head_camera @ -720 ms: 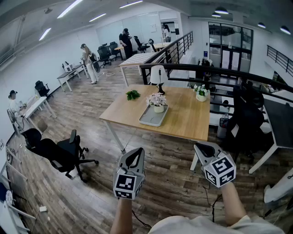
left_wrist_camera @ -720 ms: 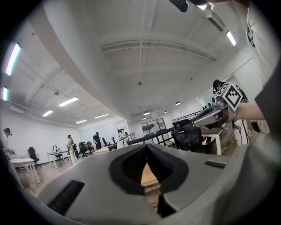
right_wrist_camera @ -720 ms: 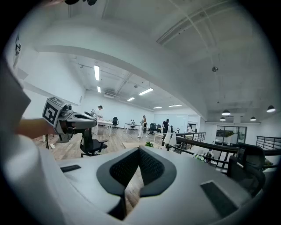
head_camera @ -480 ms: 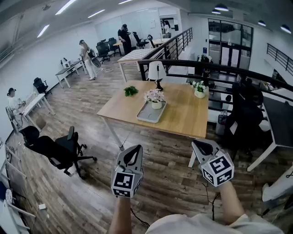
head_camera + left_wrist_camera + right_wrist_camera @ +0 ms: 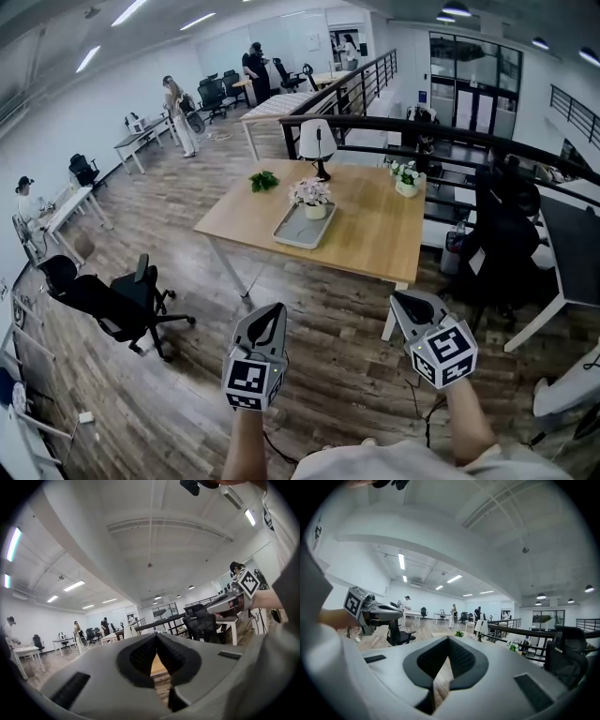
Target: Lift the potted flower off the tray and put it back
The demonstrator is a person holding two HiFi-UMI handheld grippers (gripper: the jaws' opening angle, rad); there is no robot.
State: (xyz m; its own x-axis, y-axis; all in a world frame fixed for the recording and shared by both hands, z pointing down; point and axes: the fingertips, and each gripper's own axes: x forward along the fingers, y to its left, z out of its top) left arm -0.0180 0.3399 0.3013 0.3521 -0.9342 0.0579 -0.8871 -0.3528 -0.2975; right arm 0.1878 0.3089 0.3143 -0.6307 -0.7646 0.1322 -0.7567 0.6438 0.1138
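The potted flower, pink blooms in a white pot, stands at the far end of a grey tray on the wooden table. Both grippers hang over the floor well short of the table, far from the pot. My left gripper is shut with nothing in it; in the left gripper view its jaws meet, with nothing between them. My right gripper is shut and empty too, its jaws pointing toward the table. Each gripper shows in the other's view: the right gripper and the left gripper.
On the table also stand a white lamp, a small green plant and a second flower pot. A black office chair stands at the left and a black chair right of the table. A railing runs behind. People stand at far desks.
In the head view the table and tray have shifted slightly up and left, and both grippers sit a little lower in the frame. Both stay shut and empty.
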